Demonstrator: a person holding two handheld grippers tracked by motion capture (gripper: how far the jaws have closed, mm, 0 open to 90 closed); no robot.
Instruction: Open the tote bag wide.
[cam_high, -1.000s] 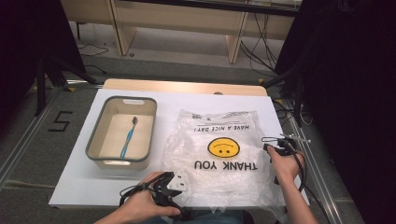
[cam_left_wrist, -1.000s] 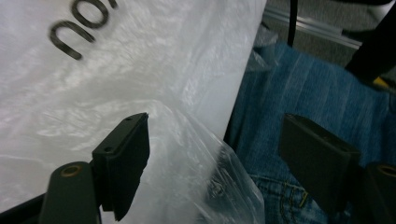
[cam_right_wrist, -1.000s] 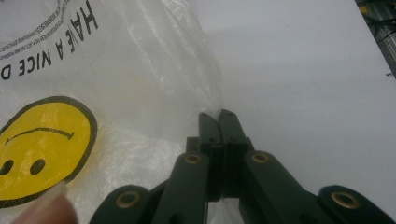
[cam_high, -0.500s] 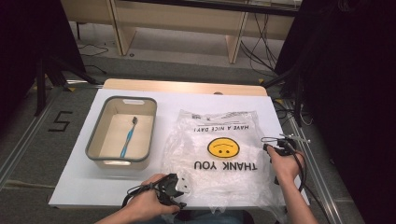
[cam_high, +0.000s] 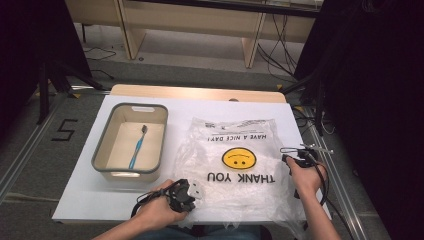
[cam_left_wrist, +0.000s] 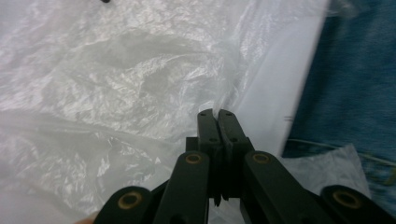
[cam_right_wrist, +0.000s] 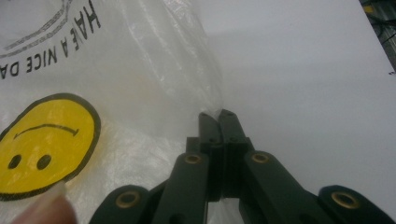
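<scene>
One white table (cam_high: 80, 200), broad and bright, bearing everything else. Next in size, spread flat across its right half: clear plastic bag (cam_high: 250, 195), printed side up, lettering upside down from the person's side, near end hanging a little past the table's front edge. Left of it, well apart from the film: grey-rimmed tub (cam_high: 100, 150), set square on the table.

Then the tools. Left gripper (cam_left_wrist: 217, 113) at the bag's near left corner, low against the table edge, jaws just now closed tip to tip, with a crumpled edge of film running into them and seemingly pinched. Right gripper (cam_right_wrist: 219, 114) at the bag's right edge, level with the yellow smiley face (cam_high: 238, 158), jaws likewise pressed together, a raised fold of film caught between the tips. Smallest of all: blue toothbrush (cam_high: 136, 147), lying lengthwise on the tub's floor, bristles at the far end, untouched.

Step in hand, by the look of it: taking hold of the bag at two points, ahead of opening or lifting it. Likely both holds now made. Next move: raise or draw apart gently and together, keeping both pinches firm. Thin, slippery film, so prone to slide out or stretch under a jerk. Worth checking, too, whether one layer or both got caught at each point.
</scene>
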